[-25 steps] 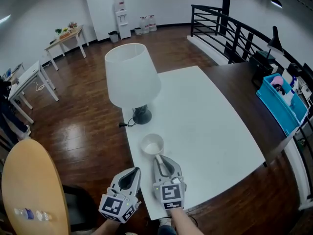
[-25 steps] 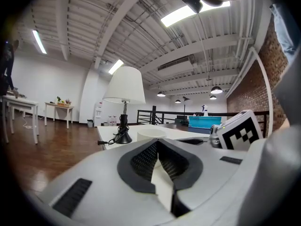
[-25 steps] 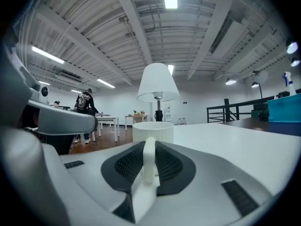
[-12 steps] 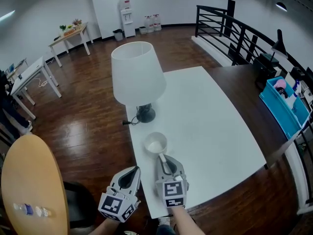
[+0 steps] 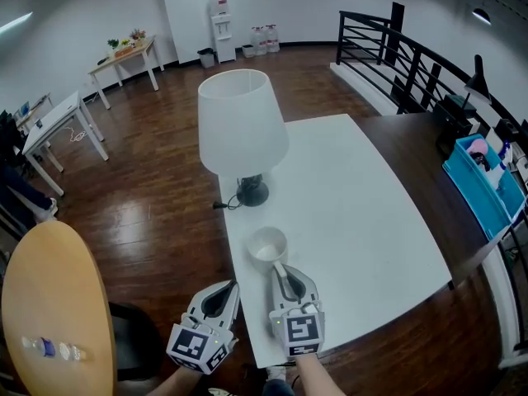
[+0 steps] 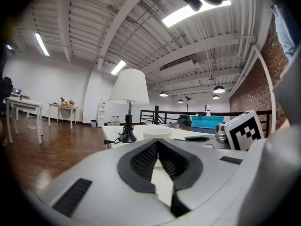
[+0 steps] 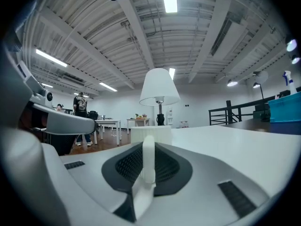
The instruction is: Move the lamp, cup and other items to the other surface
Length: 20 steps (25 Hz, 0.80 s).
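**Right hand-held gripper closed on the cup handle, cup not yet lifted**

Seen from above, a table lamp with a white cone-shaped shade and a dark round base stands near the left edge of a white rectangular bench. Just in front of the lamp's base, toward the person, sits a small white cup with a side handle. The right hand-held gripper reaches toward the lamp from the bench's near edge. Its jaws are closed on the cup's thin white handle, which stands upright between the dark pads in the right gripper view. The left hand-held gripper hangs farther from the lamp, beyond the bench's near left corner, with its jaws closed on nothing.

Compared with 1 second ago, little has changed. The cup sits in the same spot in front of the lamp, both hand-held grippers keep their places, and only the head camera has shifted slightly. This suggests the grasp is settled and the lift has not begun, so none of the items has been moved. A round pale wooden bench, well to the left of the lamp, is probably the other surface. The lamp's dark cord trails off the bench edge beside its base and may snag later.
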Available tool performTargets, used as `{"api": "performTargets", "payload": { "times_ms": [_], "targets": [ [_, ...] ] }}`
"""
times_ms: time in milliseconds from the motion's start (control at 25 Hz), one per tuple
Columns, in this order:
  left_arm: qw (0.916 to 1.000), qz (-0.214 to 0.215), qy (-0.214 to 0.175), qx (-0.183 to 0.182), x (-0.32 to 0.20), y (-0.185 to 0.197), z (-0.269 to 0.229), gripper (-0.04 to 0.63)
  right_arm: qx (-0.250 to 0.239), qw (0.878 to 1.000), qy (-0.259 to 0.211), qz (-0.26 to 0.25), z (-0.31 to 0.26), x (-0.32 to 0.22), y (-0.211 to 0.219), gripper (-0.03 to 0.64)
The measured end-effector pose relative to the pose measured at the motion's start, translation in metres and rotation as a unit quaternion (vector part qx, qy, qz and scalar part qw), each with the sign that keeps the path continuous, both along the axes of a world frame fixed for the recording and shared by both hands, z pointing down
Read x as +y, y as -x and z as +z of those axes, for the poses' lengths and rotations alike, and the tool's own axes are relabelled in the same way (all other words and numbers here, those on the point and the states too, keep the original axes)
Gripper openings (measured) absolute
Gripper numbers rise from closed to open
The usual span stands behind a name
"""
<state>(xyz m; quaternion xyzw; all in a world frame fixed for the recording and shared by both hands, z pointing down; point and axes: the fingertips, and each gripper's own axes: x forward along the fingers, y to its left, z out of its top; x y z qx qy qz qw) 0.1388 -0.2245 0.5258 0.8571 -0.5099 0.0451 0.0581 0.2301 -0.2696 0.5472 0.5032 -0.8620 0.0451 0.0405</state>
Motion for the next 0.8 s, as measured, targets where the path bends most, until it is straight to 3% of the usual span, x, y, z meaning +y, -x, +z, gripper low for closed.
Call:
{"api": "performTargets", "payload": {
  "times_ms": [240,480,640,800],
  "targets": [
    [1.0000,0.001,-0.001,-0.002,0.000,0.001,0.000,0.011,-0.018,1.000,-0.017,-0.001,-0.017,0.003,-0.003,0.034],
    [0.9998,-0.017,-0.010,-0.003,-0.003,0.016,-0.011,0.011,-0.029,0.998,-0.047,-0.041,-0.052,0.004,0.022,0.034],
    [0.9981,-0.057,-0.024,-0.005,0.000,0.058,-0.029,0.011,-0.045,0.992,-0.074,-0.087,-0.073,0.008,0.069,0.033],
    [0.9933,-0.108,-0.039,-0.015,0.021,0.126,-0.048,0.011,-0.058,0.984,-0.066,-0.154,-0.091,0.027,0.145,0.032]
  ]
}}
